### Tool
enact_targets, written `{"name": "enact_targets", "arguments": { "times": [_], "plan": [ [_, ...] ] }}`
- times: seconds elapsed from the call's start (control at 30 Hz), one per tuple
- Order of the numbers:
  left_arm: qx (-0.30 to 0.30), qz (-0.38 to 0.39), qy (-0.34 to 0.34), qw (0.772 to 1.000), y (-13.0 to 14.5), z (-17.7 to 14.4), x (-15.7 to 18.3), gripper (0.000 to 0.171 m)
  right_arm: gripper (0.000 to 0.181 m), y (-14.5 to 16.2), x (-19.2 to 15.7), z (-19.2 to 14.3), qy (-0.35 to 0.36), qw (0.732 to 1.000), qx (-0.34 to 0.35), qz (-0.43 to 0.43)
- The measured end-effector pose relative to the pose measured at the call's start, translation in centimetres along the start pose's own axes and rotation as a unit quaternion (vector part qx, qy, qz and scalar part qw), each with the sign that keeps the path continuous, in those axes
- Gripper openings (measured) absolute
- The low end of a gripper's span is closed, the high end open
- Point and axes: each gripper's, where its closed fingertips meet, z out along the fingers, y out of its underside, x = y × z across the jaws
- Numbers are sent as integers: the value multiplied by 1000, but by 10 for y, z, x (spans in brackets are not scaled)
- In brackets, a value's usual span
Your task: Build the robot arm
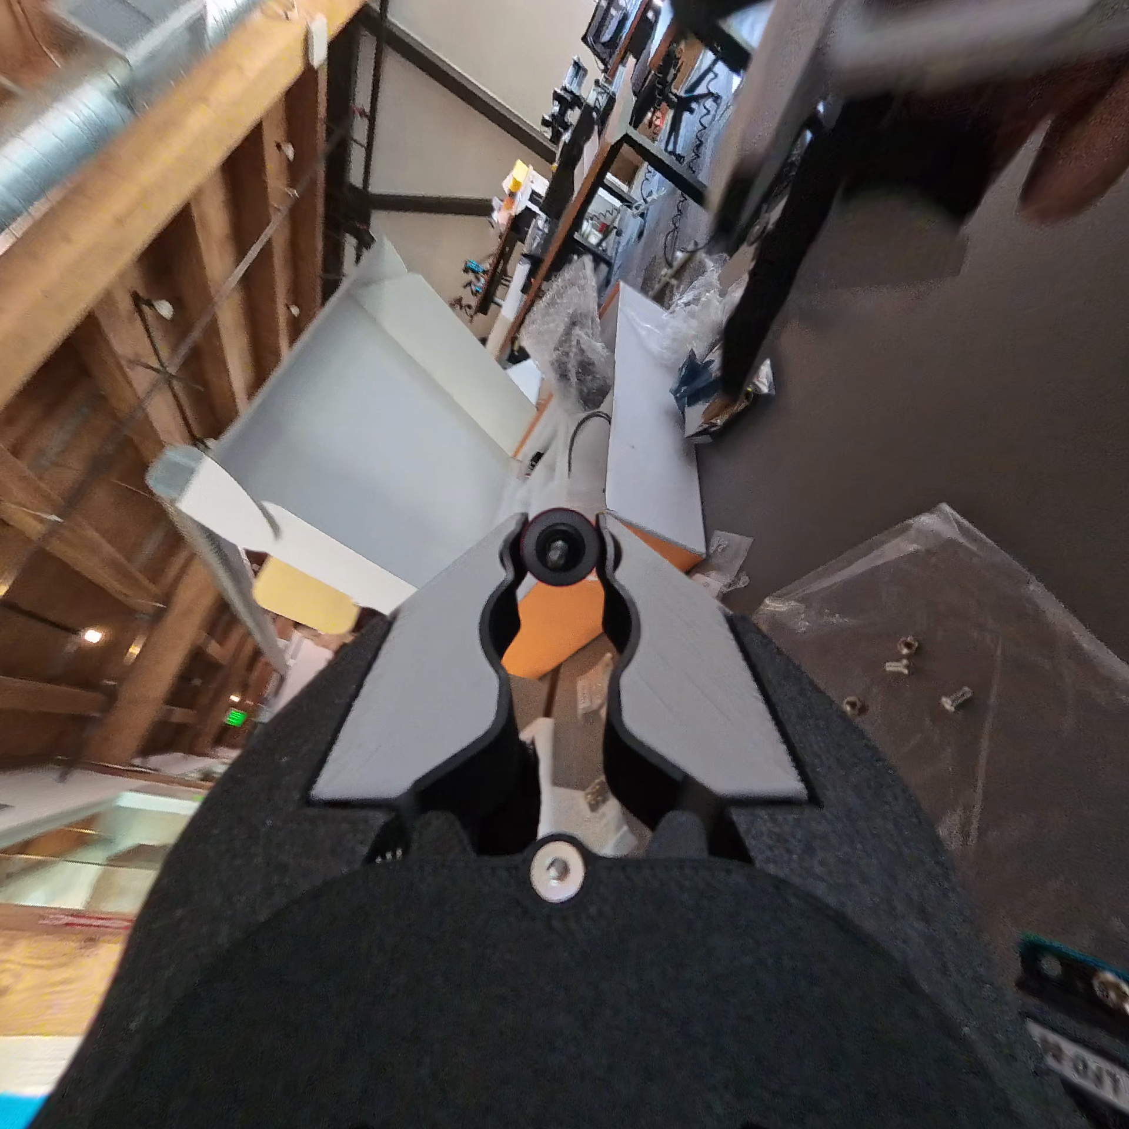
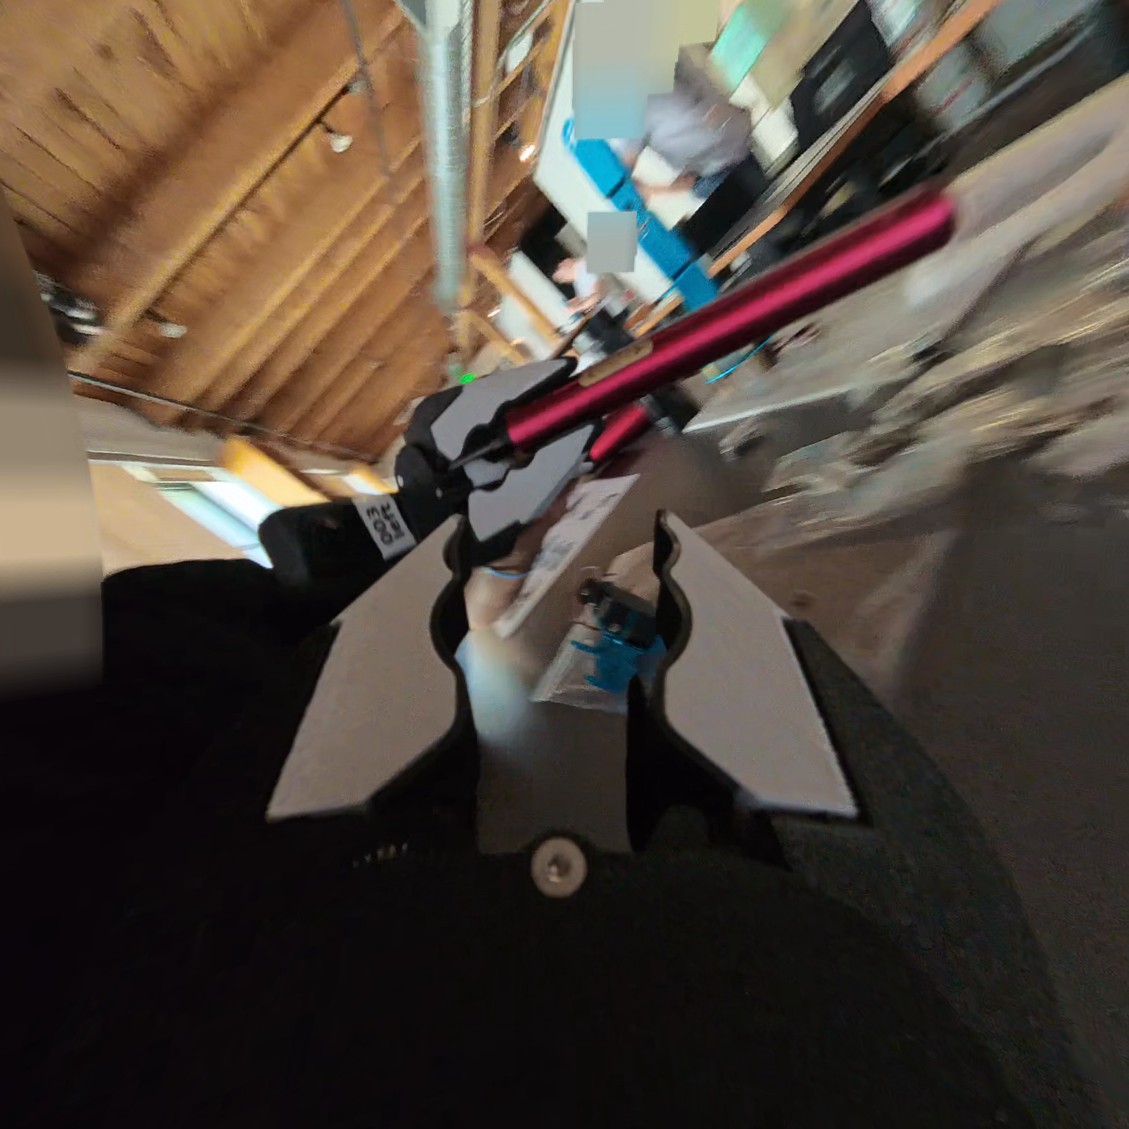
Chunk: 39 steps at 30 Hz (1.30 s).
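My left gripper (image 1: 561, 520) is shut on a slim red pen-shaped screwdriver (image 1: 557, 553), seen end-on with its black nose and bit pointing back at the camera. In the right wrist view the left gripper (image 2: 530, 421) shows ahead at centre left. It holds the red screwdriver (image 2: 733, 317) near its pointed end, and the body slants up to the right. My right gripper (image 2: 559, 524) is open and empty, just below and in front of the left one. Beyond its jaws lies a small blue part (image 2: 614, 660) in a clear bag. The view is blurred.
A clear plastic bag (image 1: 953, 586) with several small screws (image 1: 956, 698) lies on the dark grey table (image 1: 916, 440). A white box (image 1: 650, 427) and bubble wrap (image 1: 571, 330) sit farther off. A blurred hand (image 1: 1075, 159) is at upper right. People stand at benches (image 2: 696, 140). Some 6 cm of space lies between my two pairs of fingers.
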Motion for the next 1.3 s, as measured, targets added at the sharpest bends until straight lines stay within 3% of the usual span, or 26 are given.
{"name": "enact_targets", "arguments": {
  "times": [0.1, 0.17, 0.27, 0.33, 0.53, 0.67, 0.8, 1.0, 1.2, 1.3],
  "plan": [
    [14, 43, -25, 999, -10, -21, -4, 21, 73, 12, -18, 60, -110, 988, -64, 89],
    [38, 46, -40, 997, -18, -38, -9, 20, 69, 3, -39, 78, -209, 968, -63, 125],
    [82, 37, -61, 994, -30, -63, -17, 21, 43, -4, -59, 91, -298, 942, -80, 135],
    [84, 42, -72, 993, -28, -70, -22, 21, 32, 8, -68, 103, -297, 942, -119, 102],
    [109, 59, -92, 988, -13, -87, -30, 21, 23, 11, -75, 125, -249, 960, -125, 15],
    [51, 21, -99, 994, 14, -83, -37, 22, 24, 6, -61, 136, -125, 980, -104, -119],
    [20, 8, -105, 994, 24, -84, -36, 22, 23, 11, -54, 141, -34, 963, -121, -236],
    [3, 20, -72, 997, 36, -80, -28, 22, 23, 16, -43, 142, -12, 958, -137, -253],
    [-29, -77, 10, 997, 65, -103, -9, 32, 22, 15, -25, 132, 40, 946, -169, -273],
    [-52, -226, 127, 964, 83, -122, 19, 35, 22, 21, -15, 118, 64, 931, -192, -304]
  ]
}}
